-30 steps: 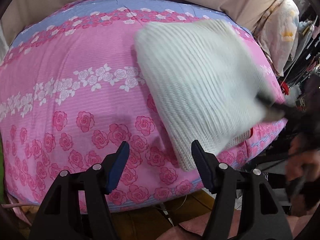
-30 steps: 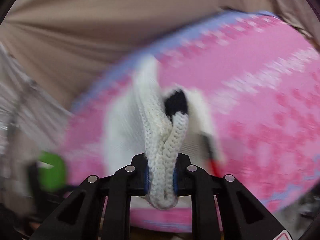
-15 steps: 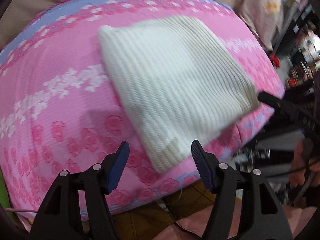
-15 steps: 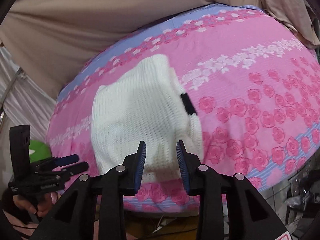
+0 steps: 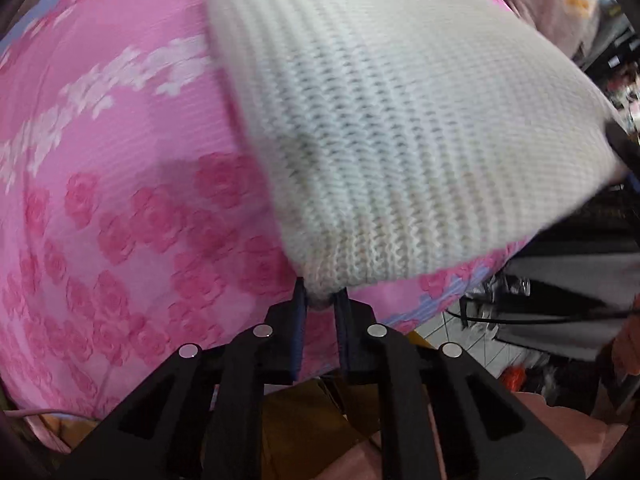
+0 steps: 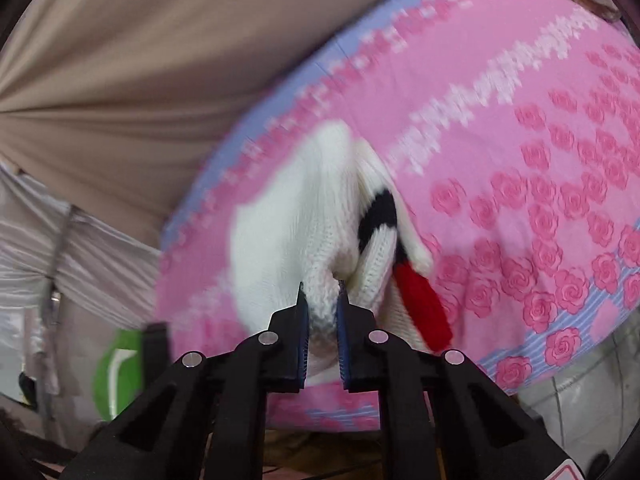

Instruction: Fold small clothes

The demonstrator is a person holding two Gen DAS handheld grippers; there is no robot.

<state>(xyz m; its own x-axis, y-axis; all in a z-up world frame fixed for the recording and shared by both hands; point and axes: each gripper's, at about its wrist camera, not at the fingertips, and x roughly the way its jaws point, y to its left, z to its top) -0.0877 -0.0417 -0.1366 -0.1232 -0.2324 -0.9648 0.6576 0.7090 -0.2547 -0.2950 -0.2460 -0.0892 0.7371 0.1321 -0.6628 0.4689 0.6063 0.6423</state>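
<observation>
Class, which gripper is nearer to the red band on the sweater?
Right. The right gripper pinches the sweater beside the red band; the left gripper grips a corner where no red shows.

The left gripper (image 5: 320, 300) reaches forward with its blue-padded fingers (image 5: 299, 308) drawn close together, pinching a corner of the white knitted garment (image 5: 400, 120). The right gripper (image 6: 322, 300) points ahead likewise, its fingers (image 6: 303, 312) clamped narrowly on another edge of the same knit.
</observation>
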